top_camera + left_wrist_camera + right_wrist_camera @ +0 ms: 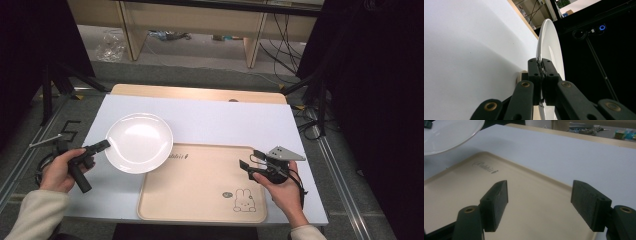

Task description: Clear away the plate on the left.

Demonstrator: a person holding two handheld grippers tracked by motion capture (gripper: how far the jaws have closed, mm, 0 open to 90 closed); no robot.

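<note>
While my left gripper (102, 146) clamps the round white glossy plate (139, 142) by its rim, overlapping the beige rabbit-printed plastic tray (200, 185), my right gripper (539, 206) hovers agape above that tray.

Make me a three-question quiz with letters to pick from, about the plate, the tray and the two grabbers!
1. Where is the white plate?
A. over the tray's top-left corner
B. on the floor
C. by the rabbit drawing

2. How many rabbit drawings are on the beige tray?
A. three
B. one
C. none

3. How is the right gripper?
A. shut on the plate
B. shut on the tray
C. open, holding nothing

Answers: 1 A, the left gripper holds the plate's rim there. 2 B, one rabbit sits near the tray's front right corner. 3 C, its jaws stand wide apart above the tray.
</note>
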